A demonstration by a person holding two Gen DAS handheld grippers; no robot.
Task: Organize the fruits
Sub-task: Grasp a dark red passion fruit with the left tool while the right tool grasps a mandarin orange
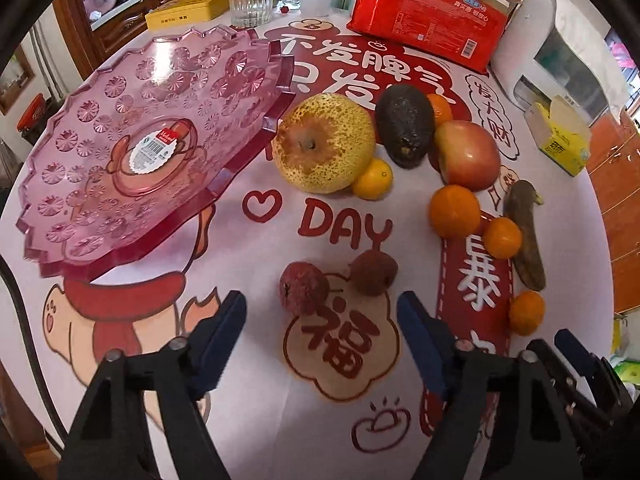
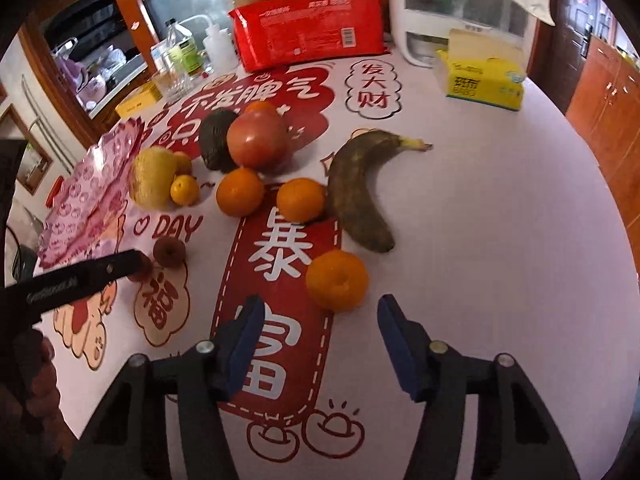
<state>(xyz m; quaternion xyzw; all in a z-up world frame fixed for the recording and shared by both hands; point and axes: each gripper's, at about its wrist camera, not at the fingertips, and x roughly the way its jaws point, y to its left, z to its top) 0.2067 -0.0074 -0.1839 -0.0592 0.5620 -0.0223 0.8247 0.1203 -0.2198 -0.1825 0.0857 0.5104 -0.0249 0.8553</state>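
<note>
A home dining or kitchen corner: a table under a festive printed tablecloth (image 1: 256, 240), with wooden cabinets (image 2: 600, 92) around it, a drinking glass (image 1: 250, 2), a tissue box (image 2: 482, 80), a pack of paper cups (image 1: 432, 16) (red wrapper) and a white countertop appliance (image 2: 460, 12)

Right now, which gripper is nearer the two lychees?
Left. The left gripper sits open just short of the lychees, nearly straddling the closer one. The right gripper is open off to their right, facing a mandarin.
</note>
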